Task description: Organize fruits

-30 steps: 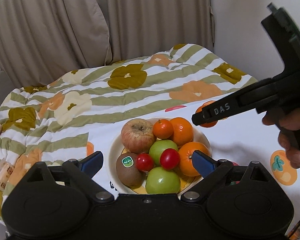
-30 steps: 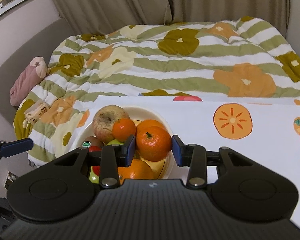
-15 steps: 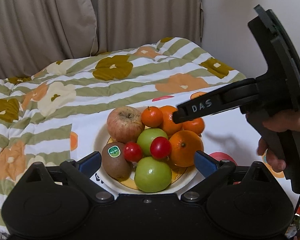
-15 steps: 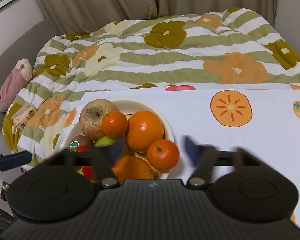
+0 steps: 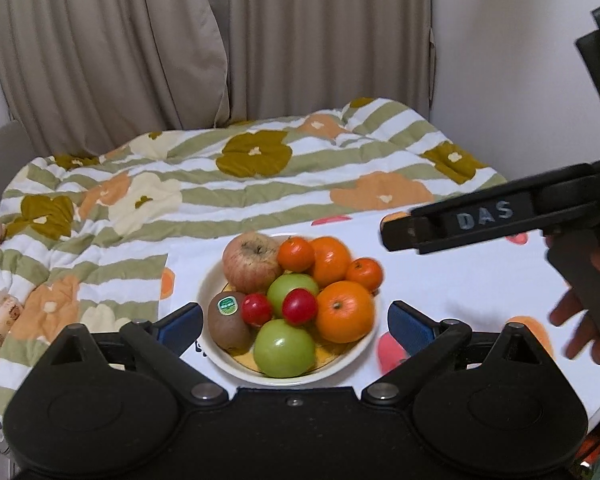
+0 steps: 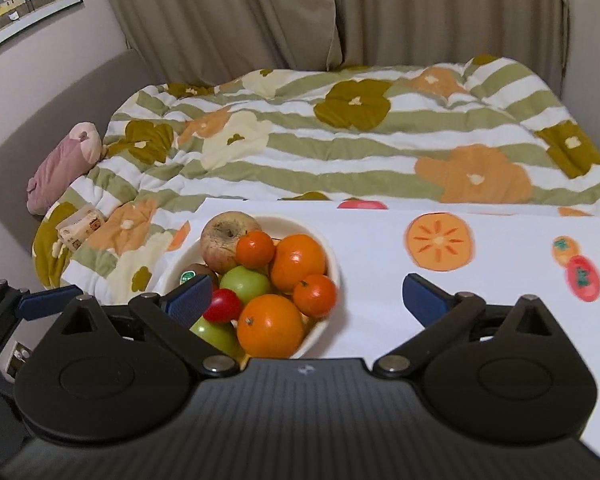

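Observation:
A white plate [image 5: 340, 364] on the table holds a reddish apple [image 5: 251, 261], a kiwi [image 5: 228, 325], two green apples, two small red fruits, two oranges and two mandarins. One small mandarin [image 5: 364, 274] lies at the plate's right edge, also the mandarin [image 6: 314, 294] in the right wrist view. My left gripper [image 5: 296, 320] is open, its blue pads on either side of the plate's near half. My right gripper [image 6: 306, 294] is open and empty, raised over the plate's [image 6: 332, 276] right side. A hand [image 5: 584, 336] holds it.
The table wears a white cloth with printed fruit [image 6: 439, 240]. Behind it lies a bed with a green striped flowered quilt [image 5: 256, 176]. A pink soft toy [image 6: 64, 164] and a small packet [image 6: 80, 228] rest at the left. Curtains hang at the back.
My right gripper opened and let go of the small mandarin, which now lies at the plate's right edge. That gripper has drawn back and upward. The left gripper shifted slightly.

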Demonstrator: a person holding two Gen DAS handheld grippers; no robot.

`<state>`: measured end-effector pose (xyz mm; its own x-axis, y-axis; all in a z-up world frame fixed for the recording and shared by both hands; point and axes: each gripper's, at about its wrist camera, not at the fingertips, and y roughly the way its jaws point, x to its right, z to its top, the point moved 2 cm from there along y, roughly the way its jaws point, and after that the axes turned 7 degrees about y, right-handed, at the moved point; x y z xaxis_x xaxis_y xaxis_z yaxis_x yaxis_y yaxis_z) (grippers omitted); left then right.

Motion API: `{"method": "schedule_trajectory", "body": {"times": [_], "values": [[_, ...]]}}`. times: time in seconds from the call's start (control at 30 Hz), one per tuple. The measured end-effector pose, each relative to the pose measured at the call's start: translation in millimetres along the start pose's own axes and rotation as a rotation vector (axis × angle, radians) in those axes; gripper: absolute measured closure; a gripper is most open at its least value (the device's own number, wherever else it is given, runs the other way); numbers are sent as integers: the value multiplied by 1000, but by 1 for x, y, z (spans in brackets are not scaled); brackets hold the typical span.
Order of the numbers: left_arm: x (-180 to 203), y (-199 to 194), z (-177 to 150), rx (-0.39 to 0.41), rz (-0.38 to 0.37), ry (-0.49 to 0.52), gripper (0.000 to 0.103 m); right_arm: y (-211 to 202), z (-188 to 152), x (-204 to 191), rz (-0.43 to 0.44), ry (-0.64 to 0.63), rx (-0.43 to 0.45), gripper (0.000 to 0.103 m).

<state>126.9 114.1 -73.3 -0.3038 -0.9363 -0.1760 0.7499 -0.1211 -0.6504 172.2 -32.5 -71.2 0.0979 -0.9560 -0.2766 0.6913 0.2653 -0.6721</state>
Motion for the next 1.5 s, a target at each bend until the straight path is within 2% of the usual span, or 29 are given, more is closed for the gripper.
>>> {"method": "schedule_trajectory", "body": {"times": [0.3, 0.57, 0.8, 0.97, 1.5], "values": [[24, -57, 28, 67, 51, -64, 0, -96, 5, 30, -83, -7, 86, 0], [45, -87, 34, 77, 102, -127, 0, -146, -17, 59, -168, -26, 70, 0], [63, -102, 29, 77, 131, -115, 0, -165, -41, 81, -254, -10, 41, 0], [73, -103, 24, 67, 125, -109, 0, -171, -52, 91, -259, 14, 28, 0], [78, -101, 20, 59, 122, -91, 0, -173, -52, 98, -269, 48, 35, 0]]}}
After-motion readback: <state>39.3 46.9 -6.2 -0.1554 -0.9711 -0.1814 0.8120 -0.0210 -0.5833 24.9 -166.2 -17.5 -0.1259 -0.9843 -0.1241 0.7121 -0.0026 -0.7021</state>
